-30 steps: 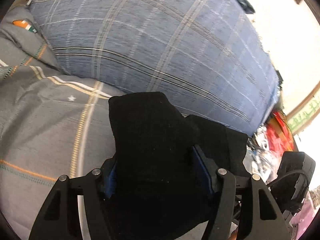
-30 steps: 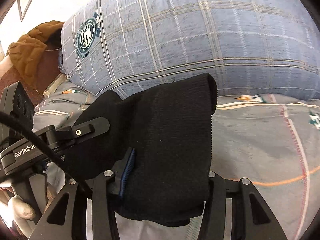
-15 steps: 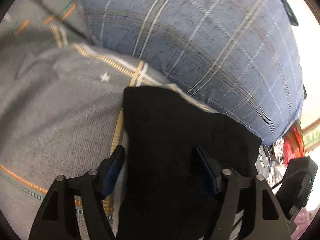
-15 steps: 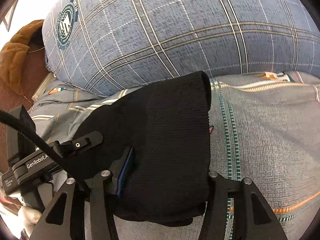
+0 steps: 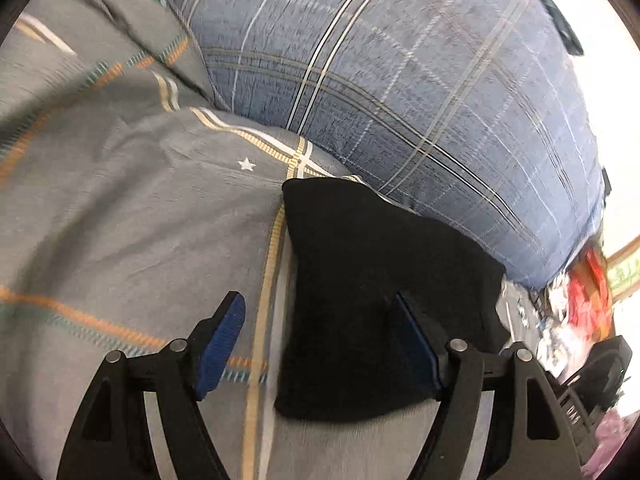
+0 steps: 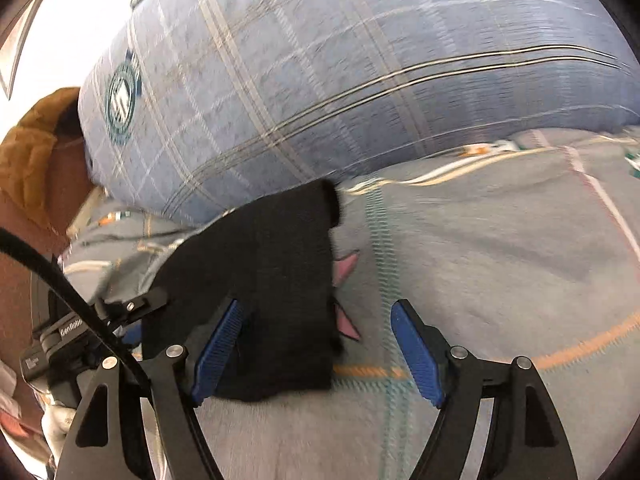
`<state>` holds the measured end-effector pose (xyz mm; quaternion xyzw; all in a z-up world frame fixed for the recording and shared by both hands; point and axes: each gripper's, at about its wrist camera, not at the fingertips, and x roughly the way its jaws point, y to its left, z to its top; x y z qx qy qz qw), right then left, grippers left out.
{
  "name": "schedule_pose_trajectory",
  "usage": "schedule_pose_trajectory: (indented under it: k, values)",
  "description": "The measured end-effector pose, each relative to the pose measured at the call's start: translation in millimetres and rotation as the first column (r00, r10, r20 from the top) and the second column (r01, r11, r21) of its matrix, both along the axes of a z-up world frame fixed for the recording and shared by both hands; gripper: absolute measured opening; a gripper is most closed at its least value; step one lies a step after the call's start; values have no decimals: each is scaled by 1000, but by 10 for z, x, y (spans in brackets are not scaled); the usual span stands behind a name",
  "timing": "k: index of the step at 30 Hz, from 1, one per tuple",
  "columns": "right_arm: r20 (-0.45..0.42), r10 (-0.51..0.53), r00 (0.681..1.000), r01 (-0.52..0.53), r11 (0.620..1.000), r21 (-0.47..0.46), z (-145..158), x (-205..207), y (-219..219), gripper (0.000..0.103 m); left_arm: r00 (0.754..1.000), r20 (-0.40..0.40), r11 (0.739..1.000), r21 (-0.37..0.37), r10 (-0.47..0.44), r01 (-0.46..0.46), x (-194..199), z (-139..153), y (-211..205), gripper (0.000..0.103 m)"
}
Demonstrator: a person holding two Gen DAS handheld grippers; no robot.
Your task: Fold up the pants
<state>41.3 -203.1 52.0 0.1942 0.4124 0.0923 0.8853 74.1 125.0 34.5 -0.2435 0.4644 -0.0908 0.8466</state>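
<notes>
Blue plaid fills the far side of both views: a big pillow (image 5: pixel 400 80) rises like a wall straight ahead of each hand-held gripper, and under it spreads the grey bed cover (image 5: pixel 120 220) with its orange and white stripes. That pillow is the hard limit forward; the soft cover gives plenty of open room to the outer side of each gripper and back toward the person.

Now the pants (image 5: pixel 372 300), black and folded into a compact wad, lie flat on the bed just short of the pillow's lower edge, between the two grippers. I judge them light, limp and thick-knit: no slip, nothing to break, but the layers will slump and fan open if lifted by one corner. Best hold looks like the near folded edge, pinching all layers together, one gripper at each end.

Left hand-held gripper (image 5: pixel 320 340): jaws apart, having just been opening. Its outer blue pad stands over bare cover, while the inner one sits against the cloth without pinching it. Right hand-held gripper (image 6: pixel 316 344): jaws wide, just been opening too, with the pants' edge (image 6: pixel 280 280) lying loose between them, nearer the inner pad. A small pink patch (image 6: pixel 344 268) on the cover peeks out beside the hem.
</notes>
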Motion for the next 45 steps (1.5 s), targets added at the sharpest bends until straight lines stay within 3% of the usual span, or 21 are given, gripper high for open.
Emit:
schedule_pose_trajectory:
  k: [6,10,11,14,16,18,20,22,26,29,31,33,35,41,45]
  values:
    - [72,-44,996,48,997,-64,242,-589,-94,81,988,151,975,223,-28,-6,-700,433,-302,75]
    - [106,-46,993,55,995,-82,344,-875,-45,82,954,299,940,330,-19,-85,-1180,782,-551,76]
    - [114,-39,993,49,995,-89,369,-925,-8,82,940,340,932,344,-7,-117,-1307,875,-588,80]
    - [148,-18,989,38,991,-132,452,-1053,111,82,890,456,922,338,17,-191,-1652,1129,-695,91]
    - [170,-1,985,32,983,-183,507,-1145,208,82,869,495,922,331,10,-199,-1812,1238,-727,96]
    - [177,21,984,19,976,-218,559,-1154,295,82,865,502,921,340,-7,-190,-1858,1320,-766,98]
    - [189,59,980,-15,974,-228,687,-1090,368,85,877,480,916,353,-1,-192,-1834,1388,-741,98]
    - [169,81,982,-36,966,-256,757,-980,414,86,875,483,925,323,22,-201,-1878,1474,-667,98]
    - [198,55,979,-17,982,-187,836,-1178,346,86,824,562,891,333,77,-310,-2181,1678,-692,98]
    - [237,49,970,2,978,-210,855,-1472,365,86,759,636,847,321,139,-424,-2526,1816,-739,103]
    - [262,41,964,21,972,-233,866,-1640,398,86,744,653,843,312,144,-437,-2651,1868,-762,103]
    - [272,43,961,24,971,-238,865,-1722,435,86,758,639,858,310,130,-409,-2700,1895,-775,103]
    - [267,53,962,16,968,-250,835,-1771,489,87,791,599,861,330,125,-386,-2678,1871,-760,103]
    - [218,75,973,-10,958,-285,673,-1782,615,87,847,497,808,412,188,-422,-2576,1609,-605,103]
    - [207,89,974,-16,944,-330,613,-1790,732,87,870,444,813,414,212,-410,-2526,1432,-464,103]
